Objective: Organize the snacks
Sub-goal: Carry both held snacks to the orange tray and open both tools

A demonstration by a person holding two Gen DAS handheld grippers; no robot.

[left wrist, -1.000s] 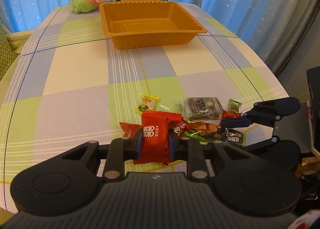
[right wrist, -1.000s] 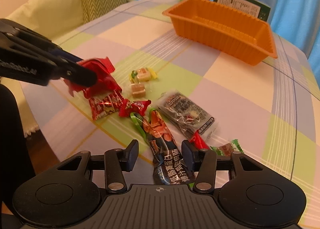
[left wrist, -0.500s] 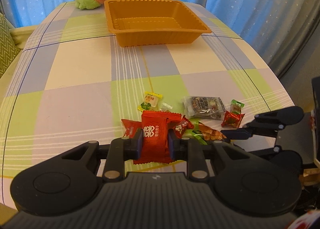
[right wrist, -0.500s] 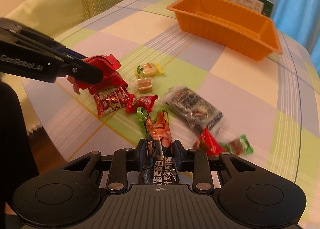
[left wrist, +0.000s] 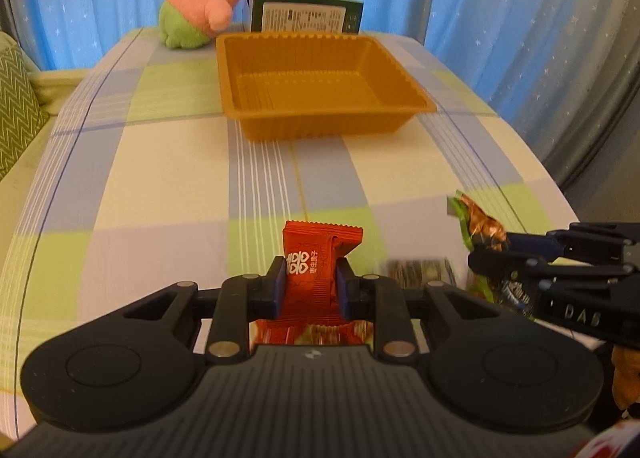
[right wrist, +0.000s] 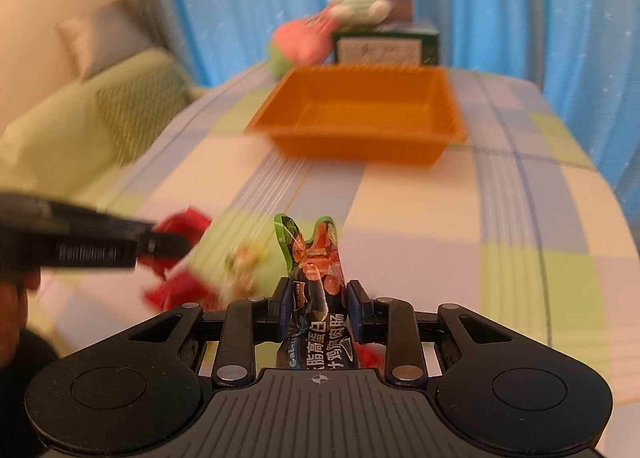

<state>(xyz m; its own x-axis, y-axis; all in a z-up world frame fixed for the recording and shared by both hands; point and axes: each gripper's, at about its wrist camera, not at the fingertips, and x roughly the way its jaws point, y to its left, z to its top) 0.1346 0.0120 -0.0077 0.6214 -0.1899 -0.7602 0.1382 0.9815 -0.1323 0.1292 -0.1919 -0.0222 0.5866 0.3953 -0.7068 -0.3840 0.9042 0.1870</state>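
Table [left wrist: 160, 178]: a checked cloth covers it; the far half is bare except for the tray.
Tray [left wrist: 320, 126]: orange, at 12 o'clock from both grippers, well apart from them; nothing is inside it, so no snack is put away yet.
Left gripper [left wrist: 310, 288]: closed on a red packet [left wrist: 316, 258], which it holds above the table, pointing to the tray.
Right gripper [right wrist: 318, 308]: closed on a sausage stick [right wrist: 314, 262], also above the table; in the left view it is at 3 o'clock.
Other snacks [right wrist: 240, 262]: some lie on the near cloth, at 10 o'clock in the right view, blurred; I cannot count them.
Progress: early, I judge; two snacks are picked and none delivered, and the loose ones are left.
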